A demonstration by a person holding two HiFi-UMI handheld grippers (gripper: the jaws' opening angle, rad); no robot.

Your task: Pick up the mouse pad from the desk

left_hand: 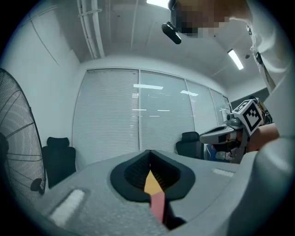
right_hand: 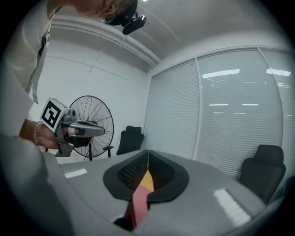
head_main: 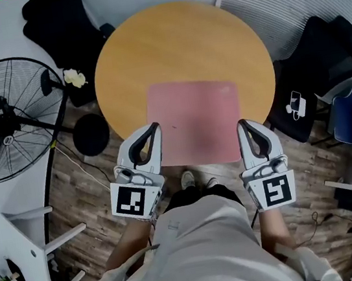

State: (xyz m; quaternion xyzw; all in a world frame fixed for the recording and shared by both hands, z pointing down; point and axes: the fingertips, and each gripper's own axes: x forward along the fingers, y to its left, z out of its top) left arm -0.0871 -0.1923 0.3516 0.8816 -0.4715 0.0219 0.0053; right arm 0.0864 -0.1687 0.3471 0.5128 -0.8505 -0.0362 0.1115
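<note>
Okay so both jaws are pinched together on nothing, left gripper (head_main: 155, 126) and right gripper (head_main: 241, 123) flanking the flat pink rectangular mouse pad (head_main: 196, 123) at the near edge of the round wooden surface (head_main: 175, 45), black floor fan (head_main: 2, 120) off left

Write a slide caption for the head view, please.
From above: left tool and right tool, both shut, at opposite edges of the pink mouse pad on a round wooden table.
</note>
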